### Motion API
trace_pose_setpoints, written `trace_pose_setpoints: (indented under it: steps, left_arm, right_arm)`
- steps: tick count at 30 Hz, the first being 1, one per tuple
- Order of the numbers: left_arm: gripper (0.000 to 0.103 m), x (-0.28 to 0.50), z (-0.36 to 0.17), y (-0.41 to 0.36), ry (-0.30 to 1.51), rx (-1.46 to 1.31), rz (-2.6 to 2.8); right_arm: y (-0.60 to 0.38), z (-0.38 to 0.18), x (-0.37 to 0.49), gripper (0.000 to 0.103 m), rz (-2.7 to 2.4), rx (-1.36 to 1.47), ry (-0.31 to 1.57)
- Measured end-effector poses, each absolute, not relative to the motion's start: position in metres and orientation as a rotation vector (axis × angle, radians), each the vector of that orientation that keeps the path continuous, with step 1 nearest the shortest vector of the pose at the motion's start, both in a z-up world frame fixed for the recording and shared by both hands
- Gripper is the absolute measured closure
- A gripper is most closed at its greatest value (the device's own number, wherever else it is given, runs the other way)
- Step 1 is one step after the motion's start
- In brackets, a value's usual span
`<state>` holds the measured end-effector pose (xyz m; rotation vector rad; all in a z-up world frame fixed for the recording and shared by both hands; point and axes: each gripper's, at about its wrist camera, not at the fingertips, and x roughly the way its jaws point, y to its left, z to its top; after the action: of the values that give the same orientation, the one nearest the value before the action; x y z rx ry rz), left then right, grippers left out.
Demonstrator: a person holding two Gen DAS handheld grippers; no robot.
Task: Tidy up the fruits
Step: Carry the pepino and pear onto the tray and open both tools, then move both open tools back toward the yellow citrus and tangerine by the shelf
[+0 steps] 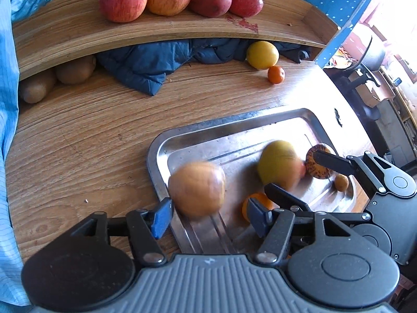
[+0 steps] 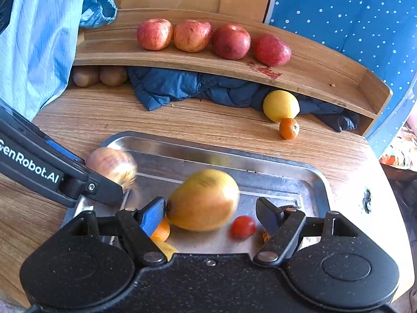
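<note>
A metal tray (image 1: 234,120) on the wooden table holds the loose fruit. My left gripper (image 1: 209,217) is open over the tray's left end. A blurred reddish-yellow apple (image 1: 196,189) lies just ahead of it, against the left blue pad and apart from the right one. My right gripper (image 2: 211,216) is open around a yellow-orange mango (image 2: 203,199), which is also blurred, with a gap on the right side. A cherry tomato (image 2: 243,227) and a small orange (image 2: 161,232) lie by its fingers. Several red apples (image 2: 153,34) stand in a row on the wooden shelf (image 2: 312,78).
Under the shelf lie two kiwis (image 2: 113,75), a crumpled blue jacket (image 2: 182,88), a lemon (image 2: 281,105) and a tangerine (image 2: 289,128). A spotted round fruit (image 1: 319,160) and a small brown fruit (image 1: 341,182) sit at the tray's right end. A light blue sleeve (image 1: 7,78) hangs at left.
</note>
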<state>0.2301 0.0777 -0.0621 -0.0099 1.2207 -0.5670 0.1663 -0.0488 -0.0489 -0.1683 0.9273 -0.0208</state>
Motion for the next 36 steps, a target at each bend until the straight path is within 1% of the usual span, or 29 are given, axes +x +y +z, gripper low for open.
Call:
trace_pose_setpoints:
  steps: [1, 3, 8, 12, 13, 14, 18, 24, 36]
  left_arm:
    - [0.032, 0.229, -0.061, 0.079, 1.217, -0.009, -0.572]
    - [0.025, 0.225, -0.057, 0.083, 1.207, 0.0, -0.583]
    - [0.017, 0.214, -0.05, 0.093, 1.196, 0.035, -0.613]
    - [0.009, 0.203, -0.05, 0.099, 1.211, 0.098, -0.652]
    - [0.009, 0.2, -0.05, 0.1, 1.218, 0.123, -0.669]
    - [0.009, 0.196, -0.051, 0.1, 1.225, 0.148, -0.684]
    - [0.007, 0.181, -0.053, 0.099, 1.233, 0.228, -0.729]
    - [0.005, 0.174, -0.056, 0.095, 1.249, 0.244, -0.763]
    - [0.002, 0.196, -0.043, 0.081, 1.187, 0.22, -0.75]
  right_arm:
    - [-0.047, -0.047, 0.163, 0.024, -0.028, -0.166, 0.919]
    - [-0.044, -0.042, 0.157, 0.021, -0.041, -0.163, 0.902]
    - [-0.038, -0.028, 0.134, 0.012, -0.075, -0.138, 0.869]
    - [-0.034, -0.019, 0.112, 0.009, -0.099, -0.119, 0.872]
    - [-0.034, -0.018, 0.107, 0.002, -0.107, -0.116, 0.88]
    - [-0.033, -0.017, 0.101, 0.001, -0.118, -0.11, 0.89]
    - [-0.037, -0.017, 0.085, 0.001, -0.156, -0.068, 0.946]
    - [-0.044, -0.017, 0.077, 0.001, -0.198, -0.048, 1.006]
    - [-0.067, -0.013, 0.091, 0.001, -0.222, -0.057, 0.997]
